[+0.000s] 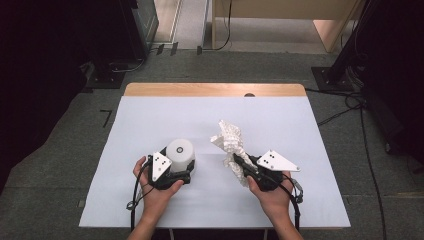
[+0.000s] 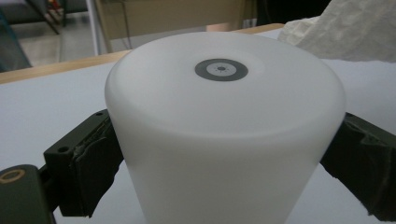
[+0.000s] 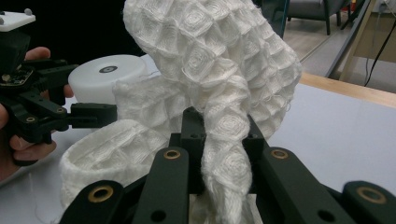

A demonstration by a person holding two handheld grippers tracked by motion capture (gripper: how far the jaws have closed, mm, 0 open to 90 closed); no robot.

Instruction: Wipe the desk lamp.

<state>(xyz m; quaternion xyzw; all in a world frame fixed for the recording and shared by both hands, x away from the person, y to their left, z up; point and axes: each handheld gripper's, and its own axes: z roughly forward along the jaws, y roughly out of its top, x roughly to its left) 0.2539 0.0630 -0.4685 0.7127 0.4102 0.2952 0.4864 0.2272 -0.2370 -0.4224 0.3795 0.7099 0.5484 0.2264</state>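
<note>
A white round container (image 1: pixel 180 151) stands on the white table top (image 1: pixel 150 115), a grey round mark on its flat top (image 2: pixel 221 70). My left gripper (image 1: pixel 183 168) is shut on it; in the left gripper view the black pads (image 2: pixel 93 165) press on both of its sides. A white waffle-weave cloth (image 1: pixel 230 137) rises crumpled from my right gripper (image 1: pixel 240 161), which is shut on a twisted fold of it (image 3: pixel 229 140). The cloth's lower end hangs down to the table. In the right gripper view the container (image 3: pixel 107 74) and the left gripper (image 3: pixel 91 114) show at left.
A bare wooden strip (image 1: pixel 215 90) runs along the table's far edge. Beyond it are grey floor, cables (image 1: pixel 345 107) at right and dark stands (image 1: pixel 105 75) at back left. The far half of the table is bare white surface.
</note>
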